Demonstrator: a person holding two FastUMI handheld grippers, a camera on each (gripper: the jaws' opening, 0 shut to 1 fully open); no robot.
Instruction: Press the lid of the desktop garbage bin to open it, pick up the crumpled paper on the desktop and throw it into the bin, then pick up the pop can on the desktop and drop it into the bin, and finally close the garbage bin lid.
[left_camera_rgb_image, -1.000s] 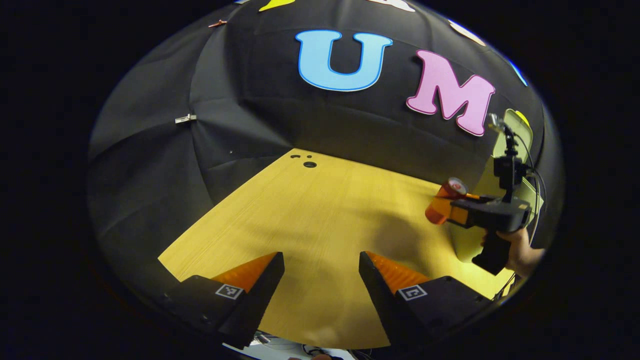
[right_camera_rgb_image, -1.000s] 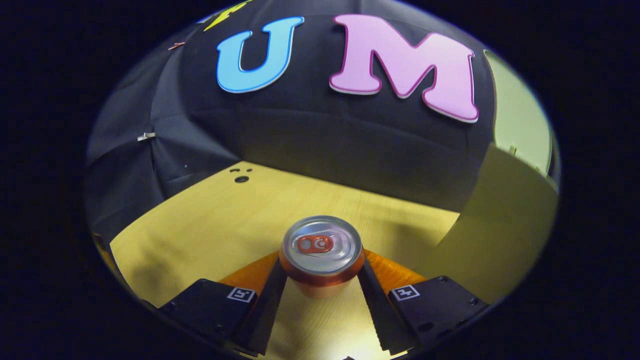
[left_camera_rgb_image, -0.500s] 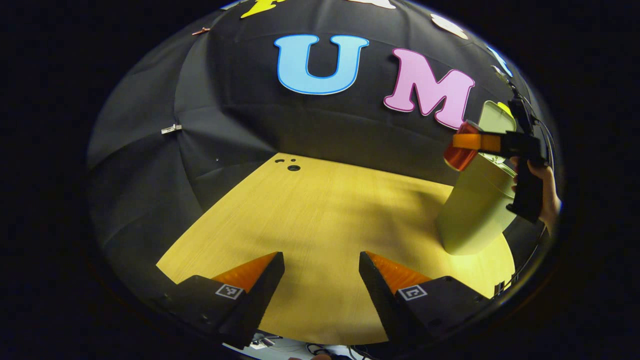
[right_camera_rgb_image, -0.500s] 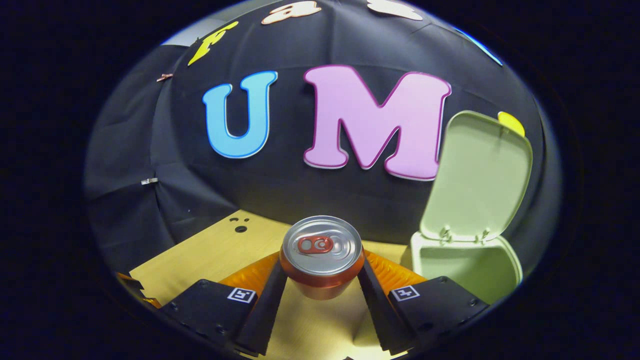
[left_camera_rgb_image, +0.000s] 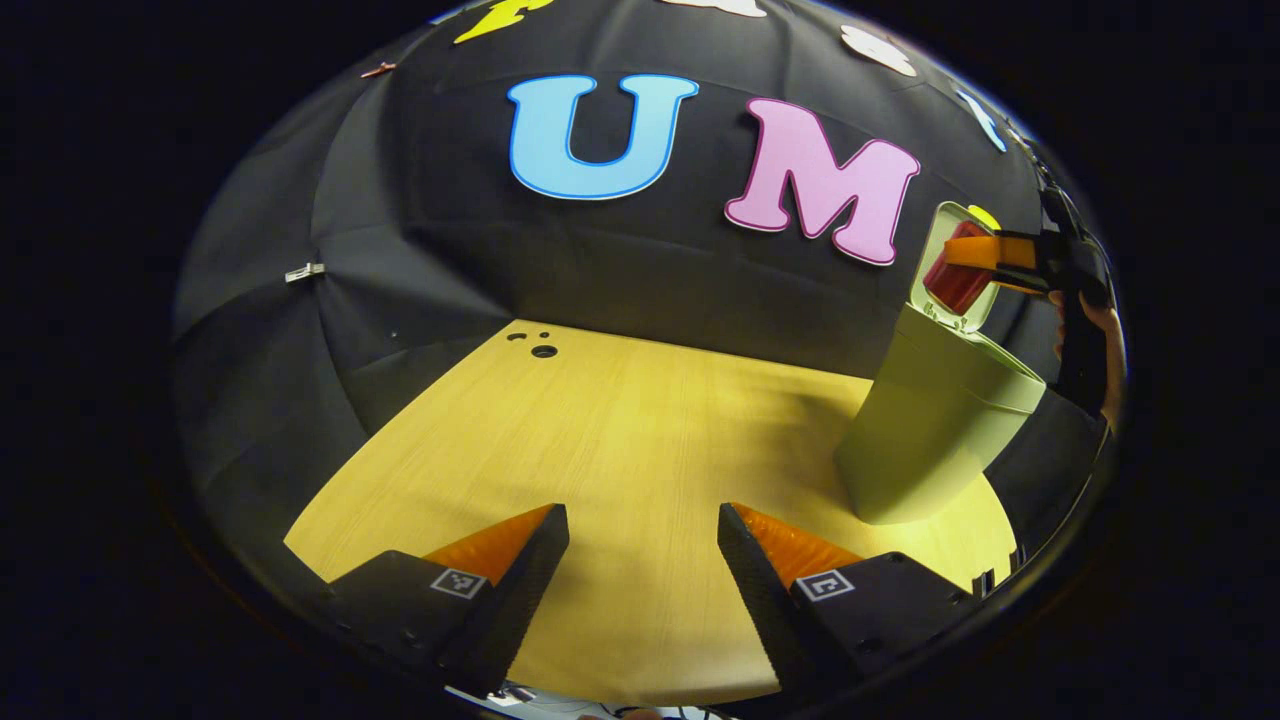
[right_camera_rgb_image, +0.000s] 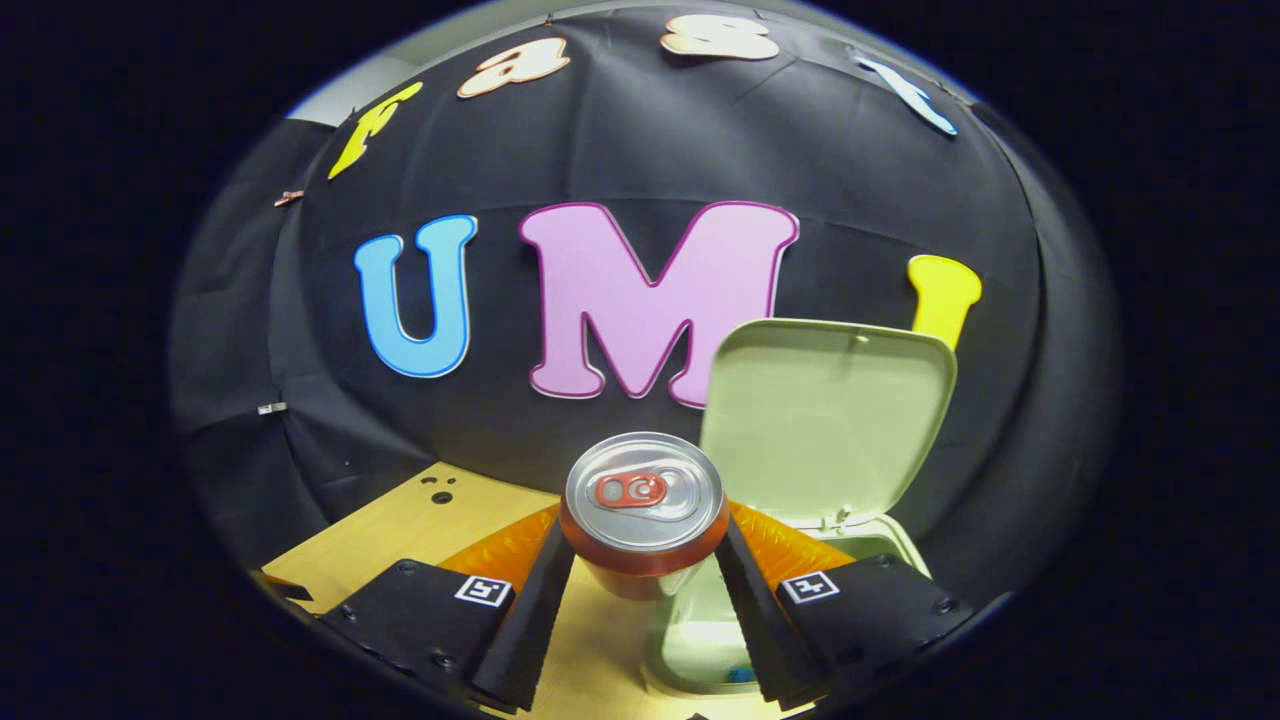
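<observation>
Bin: the pale green plastic bin (left_camera_rgb_image: 925, 440) stands on the yellow wooden table (left_camera_rgb_image: 620, 440), its lid (right_camera_rgb_image: 825, 420) up.
Can: the round red metal pop can (right_camera_rgb_image: 643, 515) is held up over the bin's open mouth.
Right gripper (right_camera_rgb_image: 645, 560): both fingers squeeze the can.
Left gripper (left_camera_rgb_image: 643, 560): far from the bin, low over the table, fingers wide apart, holding nothing.

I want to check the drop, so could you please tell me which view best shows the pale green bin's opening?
The right gripper view: it looks down into the pale green plastic bin under its raised lid. The left gripper view shows the bin's outside wall.
</observation>
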